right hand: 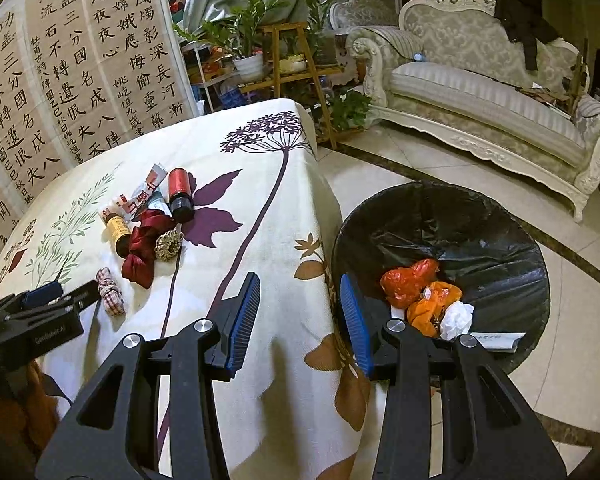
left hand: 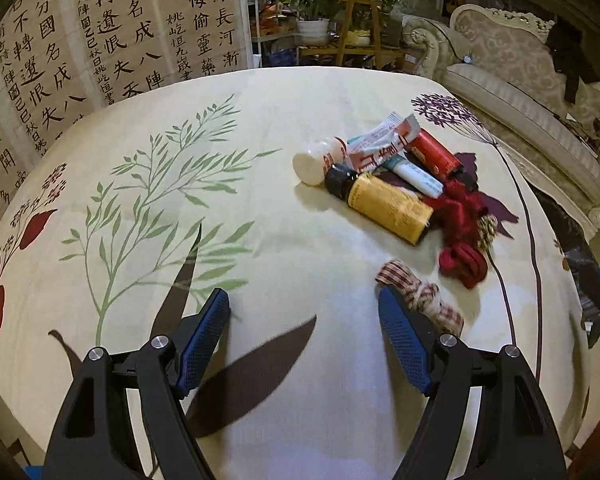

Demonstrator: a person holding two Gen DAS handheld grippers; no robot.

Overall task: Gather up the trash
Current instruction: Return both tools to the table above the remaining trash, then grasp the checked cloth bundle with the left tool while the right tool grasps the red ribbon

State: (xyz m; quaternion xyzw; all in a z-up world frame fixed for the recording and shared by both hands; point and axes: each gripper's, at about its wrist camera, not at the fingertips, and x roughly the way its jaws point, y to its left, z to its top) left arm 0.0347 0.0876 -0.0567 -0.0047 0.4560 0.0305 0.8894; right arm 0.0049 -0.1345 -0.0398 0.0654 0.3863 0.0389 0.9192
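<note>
The left gripper point(left hand: 304, 304) stands wide open above the floral tabletop point(left hand: 300, 92) with nothing between its pads; its right pad sits just beside, perhaps touching, a checked ribbon bundle point(left hand: 424, 300), which it partly covers, so contact there cannot be settled. The right gripper point(right hand: 300, 312) hangs part-open and empty over the tabletop's edge nearest the bin, one finger over the cloth, the other over the black-lined trash bin point(right hand: 500, 216) on the floor.

By my reading the job is under way but mostly left. The bin already holds a red plastic wad point(right hand: 410, 280), an orange wad point(right hand: 432, 304), a crumpled white tissue point(right hand: 458, 316) and a paper slip point(right hand: 496, 340) half hidden behind the right gripper's frame.

Still on the tabletop, toward the far edge on the bin's side, lies a tight cluster: a yellow-labelled bottle point(left hand: 388, 206), a white bottle point(left hand: 318, 160), a red-labelled bottle point(left hand: 436, 152), a squeezed tube point(left hand: 380, 142), a small white tube point(left hand: 414, 176), a dark red fabric scrunchie point(left hand: 462, 258) and a small woven ball point(left hand: 486, 228).

The tube labels are too blurred to read, and what lies under the cluster is hidden.
</note>
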